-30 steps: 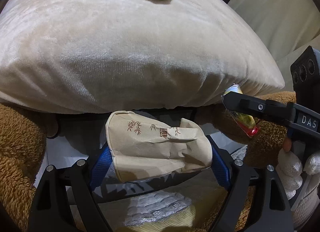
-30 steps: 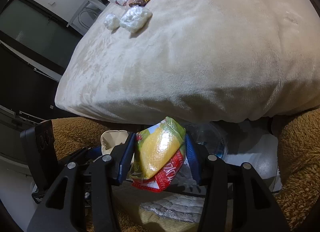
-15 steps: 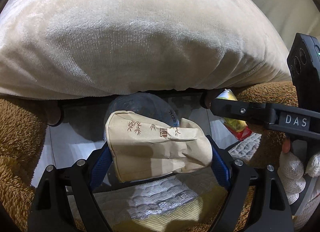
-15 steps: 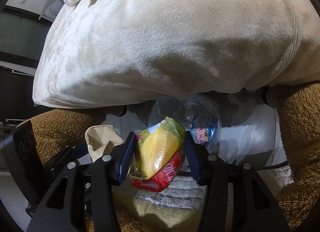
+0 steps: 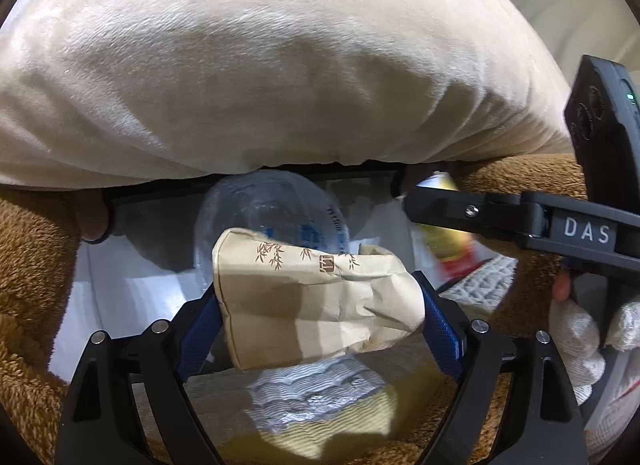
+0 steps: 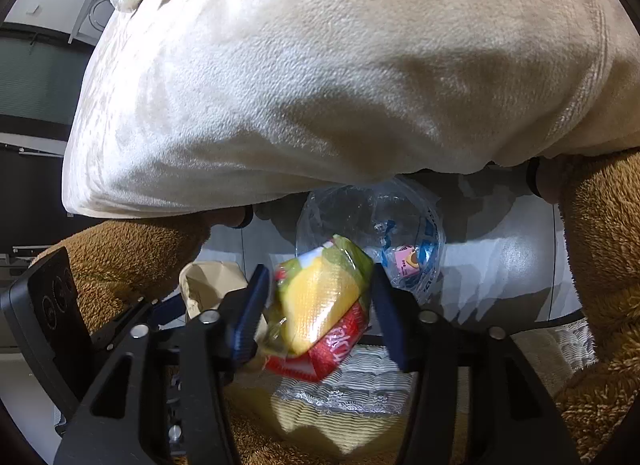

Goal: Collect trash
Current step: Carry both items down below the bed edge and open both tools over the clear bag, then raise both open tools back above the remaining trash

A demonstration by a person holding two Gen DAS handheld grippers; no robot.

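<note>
Below the cream cushion [image 5: 280, 65], over a bin [image 6: 500, 265] holding a plastic bottle [image 6: 372, 225], the left gripper [image 5: 320, 301] clamps a crumpled paper cup [image 5: 312, 297]; the right gripper [image 6: 320, 305] is opening around the snack wrapper [image 6: 320, 301] (contact unclear). Advise releasing both squarely above the bin.
</note>
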